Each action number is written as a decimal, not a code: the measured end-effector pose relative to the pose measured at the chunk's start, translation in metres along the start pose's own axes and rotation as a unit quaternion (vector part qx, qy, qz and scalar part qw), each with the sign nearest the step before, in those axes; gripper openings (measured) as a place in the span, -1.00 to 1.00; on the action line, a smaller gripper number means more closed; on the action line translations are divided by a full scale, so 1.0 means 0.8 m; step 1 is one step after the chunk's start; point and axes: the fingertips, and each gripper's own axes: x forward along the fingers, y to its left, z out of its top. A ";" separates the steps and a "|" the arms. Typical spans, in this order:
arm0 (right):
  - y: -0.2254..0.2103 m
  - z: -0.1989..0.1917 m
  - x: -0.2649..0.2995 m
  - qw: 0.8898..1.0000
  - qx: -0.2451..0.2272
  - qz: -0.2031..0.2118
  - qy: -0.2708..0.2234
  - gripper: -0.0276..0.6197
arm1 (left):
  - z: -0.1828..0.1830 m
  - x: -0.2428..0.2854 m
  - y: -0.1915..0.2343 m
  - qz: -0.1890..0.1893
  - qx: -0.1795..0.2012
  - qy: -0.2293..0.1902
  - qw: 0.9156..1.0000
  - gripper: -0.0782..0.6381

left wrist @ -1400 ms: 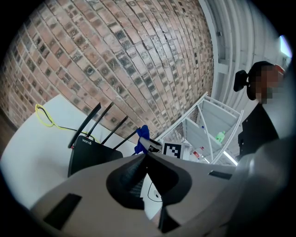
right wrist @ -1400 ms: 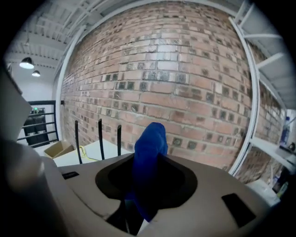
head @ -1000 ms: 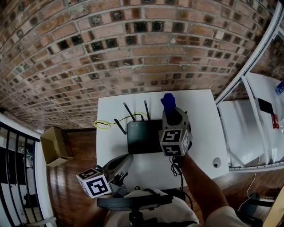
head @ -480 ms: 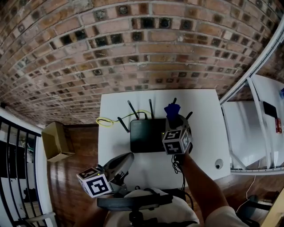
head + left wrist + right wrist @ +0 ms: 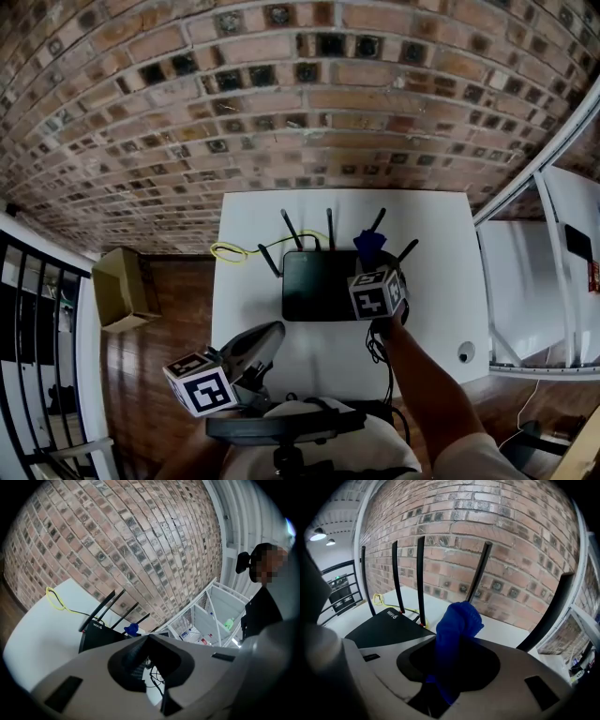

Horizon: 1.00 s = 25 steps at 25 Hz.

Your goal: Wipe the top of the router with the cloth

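Jaws, right gripper (image 5: 371,264): clamped on blue cloth (image 5: 457,632), which bunches out past the tips. Jaws, left gripper (image 5: 270,332): together, nothing between.

Right hand's pose: forearm reaches in over the table's (image 5: 436,234) near edge, gripper tilted down over the router's (image 5: 317,286) right rear corner, among the antennas; contact with the top cannot be told.

Left hand's pose: gripper about level, at the near edge, left of centre, aimed at the router.

Router: black, mid-table, antennas toward the brick wall (image 5: 281,103).

A cardboard box (image 5: 124,289) sits on wooden floor (image 5: 178,328) near the white table (image 5: 436,253).
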 end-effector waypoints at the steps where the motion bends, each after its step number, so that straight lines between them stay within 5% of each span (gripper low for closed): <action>1: 0.002 -0.004 0.004 1.000 0.004 0.004 0.007 -0.47 | 0.000 -0.001 0.001 0.001 0.000 -0.001 1.000 -0.76; 11: 0.007 -0.015 0.016 0.999 0.005 0.011 0.037 -0.46 | 0.004 -0.004 0.003 0.003 0.000 -0.009 1.000 -0.76; 25: 0.036 0.097 -0.075 0.992 -0.027 0.020 -0.120 -0.46 | 0.011 -0.007 0.002 -0.010 -0.001 -0.007 1.000 -0.76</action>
